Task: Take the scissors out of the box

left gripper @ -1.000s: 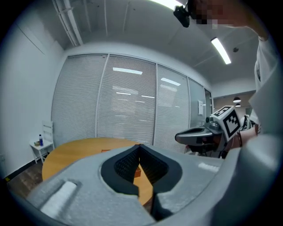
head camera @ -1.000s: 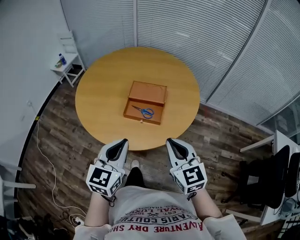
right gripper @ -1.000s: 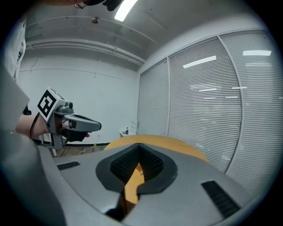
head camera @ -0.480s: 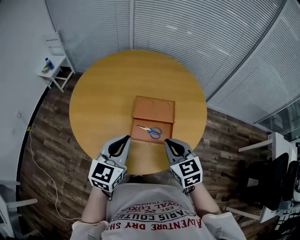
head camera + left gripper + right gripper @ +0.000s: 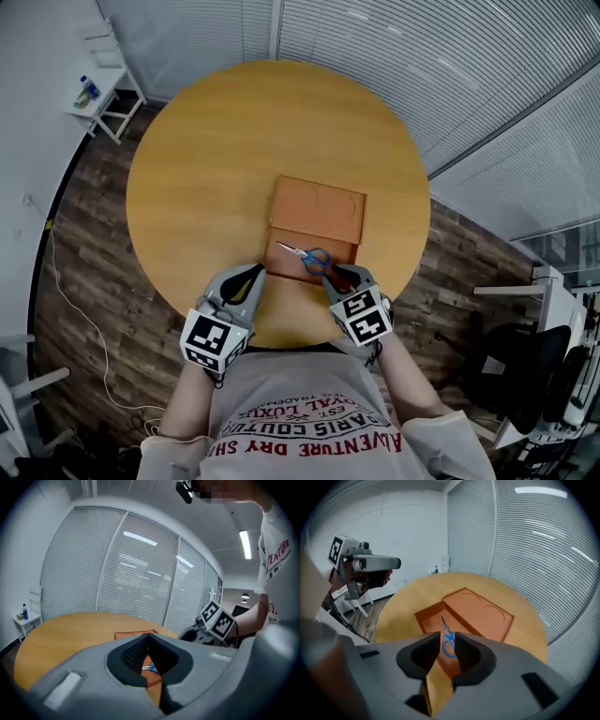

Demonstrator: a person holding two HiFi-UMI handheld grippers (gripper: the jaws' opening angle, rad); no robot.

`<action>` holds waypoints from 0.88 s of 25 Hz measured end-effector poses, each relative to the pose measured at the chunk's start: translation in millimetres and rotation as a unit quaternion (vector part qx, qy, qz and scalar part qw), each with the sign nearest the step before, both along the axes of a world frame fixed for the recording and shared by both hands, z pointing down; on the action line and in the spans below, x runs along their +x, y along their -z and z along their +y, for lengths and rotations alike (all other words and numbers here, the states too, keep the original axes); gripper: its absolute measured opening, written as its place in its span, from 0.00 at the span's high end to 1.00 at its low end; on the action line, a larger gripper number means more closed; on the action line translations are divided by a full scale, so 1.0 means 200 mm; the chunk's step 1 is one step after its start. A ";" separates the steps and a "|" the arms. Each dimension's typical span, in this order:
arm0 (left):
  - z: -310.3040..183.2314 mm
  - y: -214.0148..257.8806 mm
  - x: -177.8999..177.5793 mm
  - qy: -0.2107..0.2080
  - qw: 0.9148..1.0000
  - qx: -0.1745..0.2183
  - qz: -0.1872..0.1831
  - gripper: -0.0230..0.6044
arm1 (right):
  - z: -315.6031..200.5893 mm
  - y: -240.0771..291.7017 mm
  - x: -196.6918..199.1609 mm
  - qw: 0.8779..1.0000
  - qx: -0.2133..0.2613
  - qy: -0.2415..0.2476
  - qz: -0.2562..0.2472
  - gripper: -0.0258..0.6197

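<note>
Blue-handled scissors (image 5: pixel 305 256) lie in the open tray of a flat orange box (image 5: pixel 317 208) on a round wooden table (image 5: pixel 206 159). My right gripper (image 5: pixel 331 273) tilts down just short of the scissors' handles. Its jaws have just been opening and stand apart, and nothing is pressed between them. In the right gripper view the scissors (image 5: pixel 448 641) show through the gap of the right gripper (image 5: pixel 447 638). My left gripper (image 5: pixel 251 274) hovers over the table's near edge, left of the box, its tips together. Through the left gripper (image 5: pixel 148 637) the scissors (image 5: pixel 150 668) appear small and far off.
The box's lid part (image 5: pixel 480 611) lies beyond the tray. A small white stand with a bottle (image 5: pixel 91 94) is at the far left by the blinds. A cable (image 5: pixel 75 309) runs over the wood floor, and a dark chair (image 5: pixel 534 375) stands at the right.
Both grippers came forward from in front of the person to the table's near edge. The right one dipped toward the scissors and its jaws went from shut to apart.
</note>
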State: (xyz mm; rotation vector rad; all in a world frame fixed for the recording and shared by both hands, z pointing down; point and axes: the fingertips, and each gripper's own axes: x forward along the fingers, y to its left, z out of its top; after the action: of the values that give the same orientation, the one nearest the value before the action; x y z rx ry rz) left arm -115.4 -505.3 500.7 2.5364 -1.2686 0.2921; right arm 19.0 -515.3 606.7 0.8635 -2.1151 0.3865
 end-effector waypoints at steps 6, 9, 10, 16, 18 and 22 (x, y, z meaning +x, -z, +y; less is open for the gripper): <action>-0.09 -0.12 0.00 0.026 0.999 -0.035 -0.001 0.95 | -0.11 -0.25 -0.04 0.993 -0.048 0.081 0.077 0.78; -0.14 -0.19 -0.03 0.038 0.998 -0.050 -0.013 0.95 | -0.14 -0.38 -0.07 0.984 -0.080 0.113 0.117 0.74; -0.15 -0.21 -0.04 0.043 0.998 -0.054 -0.010 0.95 | -0.15 -0.43 -0.08 0.980 -0.089 0.120 0.131 0.74; -0.18 -0.27 -0.08 0.069 0.995 -0.077 -0.008 0.95 | -0.15 -0.58 -0.06 0.961 -0.125 0.151 0.198 0.79; -0.18 -0.28 -0.09 0.076 0.993 -0.087 -0.009 0.95 | -0.17 -0.59 -0.06 0.956 -0.129 0.158 0.211 0.79; -0.18 -0.28 -0.13 0.089 0.992 -0.094 -0.001 0.95 | -0.17 -0.61 -0.08 0.947 -0.146 0.170 0.229 0.77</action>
State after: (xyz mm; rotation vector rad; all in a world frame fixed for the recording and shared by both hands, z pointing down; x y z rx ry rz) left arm -142.0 -541.0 556.2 2.2496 -1.3867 0.3573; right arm 2.7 -548.8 729.4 0.3588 -1.6753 0.2732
